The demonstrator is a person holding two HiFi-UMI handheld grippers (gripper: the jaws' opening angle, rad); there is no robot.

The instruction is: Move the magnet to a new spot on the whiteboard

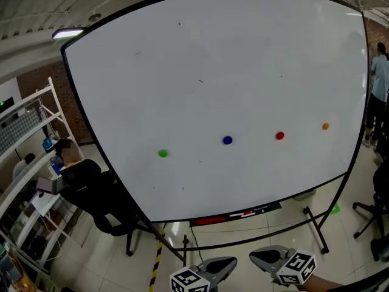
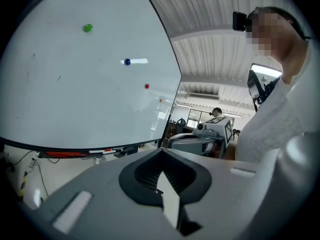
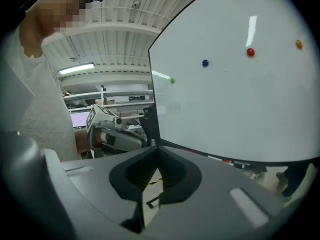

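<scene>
The whiteboard (image 1: 213,66) stands in front of me with several round magnets in a low row: green (image 1: 163,153), blue (image 1: 227,140), red (image 1: 279,135) and orange (image 1: 326,126). The same magnets show in the left gripper view as green (image 2: 88,28), blue (image 2: 127,61) and red (image 2: 147,86), and in the right gripper view as green (image 3: 172,80), blue (image 3: 205,63), red (image 3: 250,52) and orange (image 3: 299,44). My left gripper (image 1: 233,261) (image 2: 161,151) and right gripper (image 1: 253,255) (image 3: 156,146) hang low, well short of the board. Both are shut and hold nothing.
The pen tray (image 1: 237,215) under the board carries a red eraser and markers. A black office chair (image 1: 100,193) and a white shelf rack (image 1: 36,163) stand at the left. Yellow-black tape (image 1: 157,261) runs on the floor. A person (image 1: 380,78) stands at the right edge.
</scene>
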